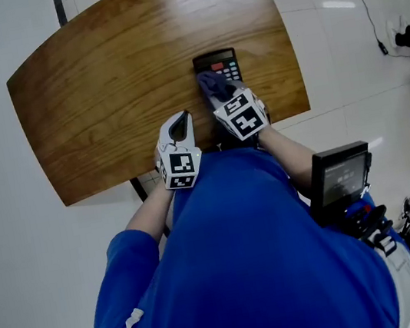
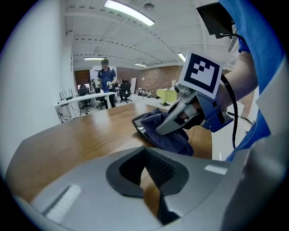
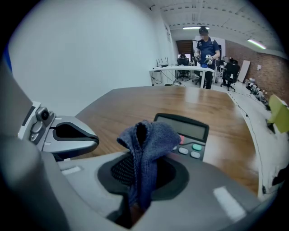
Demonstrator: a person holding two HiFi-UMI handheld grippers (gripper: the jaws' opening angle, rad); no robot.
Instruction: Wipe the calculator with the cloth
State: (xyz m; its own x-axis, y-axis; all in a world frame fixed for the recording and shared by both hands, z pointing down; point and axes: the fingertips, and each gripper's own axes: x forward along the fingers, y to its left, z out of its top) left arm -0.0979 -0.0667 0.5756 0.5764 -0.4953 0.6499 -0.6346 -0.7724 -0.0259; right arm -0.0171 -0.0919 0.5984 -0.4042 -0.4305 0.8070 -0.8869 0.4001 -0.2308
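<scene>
head view: a person in a blue top (image 1: 246, 269) is standing at the near edge of a wooden tabletop (image 1: 113, 81), holding a gripper in each hand.
calculator: the dark calculator (image 1: 217, 61) is lying flat toward the right side of the tabletop, with its display end pointing away from the person and its near end lying under the cloth.
cloth: the dark blue cloth (image 1: 212, 83) is bunching up out of the right gripper and resting on the calculator's near keys.
right gripper: the right gripper (image 1: 223, 100) is reaching over the calculator's near end. its jaws are clamping tight on a fold of the cloth, which is standing up between them in the right gripper view.
left gripper: the left gripper (image 1: 181, 120) is sitting just left of the right one, over the tabletop's near edge and apart from the calculator. its jaws are sitting almost together, with only a sliver of wood showing between them, and they are gripping nothing.
left gripper view: this is showing the right gripper from the side, with the cloth lying on the calculator under its jaws.
display and keys: in the right gripper view the grey display (image 3: 185, 127) is showing past the cloth, and a few keys (image 3: 192, 151), one of them green, are peeking out beside it.
background: another person (image 3: 206, 45) is standing by a white desk (image 3: 180, 70) far across the room.
</scene>
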